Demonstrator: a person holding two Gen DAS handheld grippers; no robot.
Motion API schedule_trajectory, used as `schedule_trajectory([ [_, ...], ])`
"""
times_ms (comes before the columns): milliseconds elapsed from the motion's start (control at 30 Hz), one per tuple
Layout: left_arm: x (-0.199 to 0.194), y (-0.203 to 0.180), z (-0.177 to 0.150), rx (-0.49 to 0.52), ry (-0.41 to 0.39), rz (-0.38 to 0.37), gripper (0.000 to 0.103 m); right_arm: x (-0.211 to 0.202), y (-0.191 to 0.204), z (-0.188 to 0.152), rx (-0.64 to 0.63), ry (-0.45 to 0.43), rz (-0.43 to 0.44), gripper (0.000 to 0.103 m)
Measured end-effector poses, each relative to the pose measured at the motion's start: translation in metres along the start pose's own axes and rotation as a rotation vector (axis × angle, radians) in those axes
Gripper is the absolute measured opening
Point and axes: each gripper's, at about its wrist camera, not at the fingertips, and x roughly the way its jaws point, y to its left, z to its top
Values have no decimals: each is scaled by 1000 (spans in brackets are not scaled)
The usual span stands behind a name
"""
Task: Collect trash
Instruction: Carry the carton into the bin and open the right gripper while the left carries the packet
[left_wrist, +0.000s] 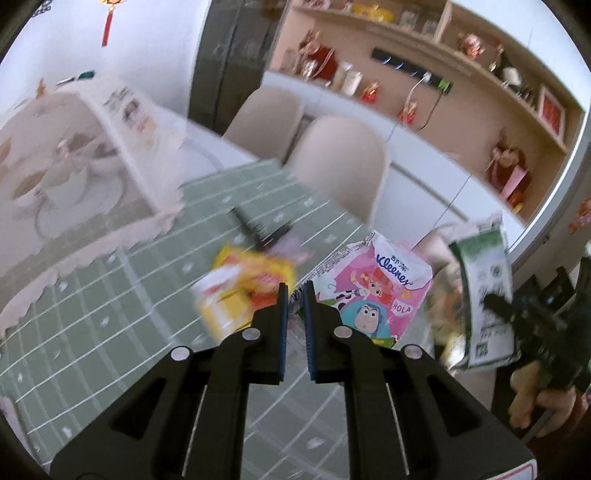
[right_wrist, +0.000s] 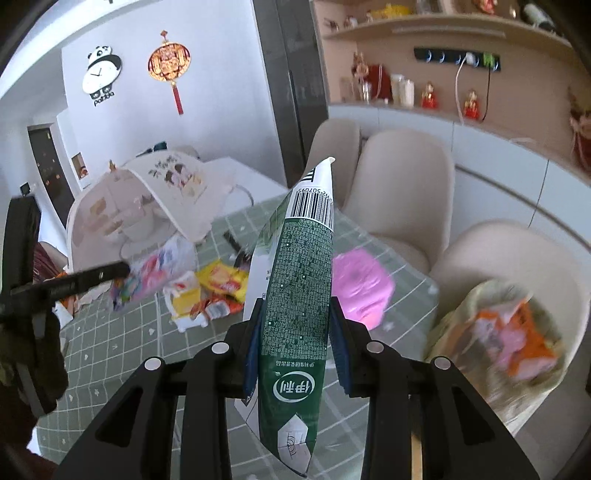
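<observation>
My right gripper (right_wrist: 295, 314) is shut on a green and white milk carton (right_wrist: 295, 295), held upright above the green checked table (right_wrist: 369, 406); the carton also shows in the left wrist view (left_wrist: 484, 291). My left gripper (left_wrist: 295, 291) is shut on a clear crinkled plastic wrapper (left_wrist: 297, 301), which shows as a colourful bundle at its tip in the right wrist view (right_wrist: 151, 277). A pink Kleenex tissue pack (left_wrist: 373, 291) and yellow snack wrappers (left_wrist: 243, 291) lie on the table. An open bag holding trash (right_wrist: 506, 332) sits at the right, on a chair.
A mesh food cover (right_wrist: 147, 206) over dishes stands at the table's far left. A black comb (left_wrist: 258, 225) lies beyond the wrappers. Beige chairs (left_wrist: 343, 162) line the far side. Shelves with ornaments run along the right wall.
</observation>
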Motion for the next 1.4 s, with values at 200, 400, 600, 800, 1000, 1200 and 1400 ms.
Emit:
schedule_trajectory([
  [200, 25, -66, 35, 40, -27, -99, 8, -42, -56, 18, 5, -75, -78, 32],
  [400, 66, -142, 43, 106, 18, -185, 8, -69, -136, 23, 52, -103, -179, 32],
  [600, 110, -213, 36, 176, 94, -243, 8, -82, -210, 11, 117, -105, -244, 32],
  [800, 134, -242, 29, 176, 131, -256, 8, -78, -266, -3, 175, -103, -257, 32],
  [1000, 151, -247, 28, 156, 141, -223, 8, -29, -305, -9, 232, -48, -190, 32],
  [1200, 165, -247, 26, 123, 163, -169, 8, 57, -321, -25, 265, 157, -87, 32],
  [1400, 175, -246, 23, 109, 175, -141, 8, 90, -315, -57, 260, 302, 5, 32],
])
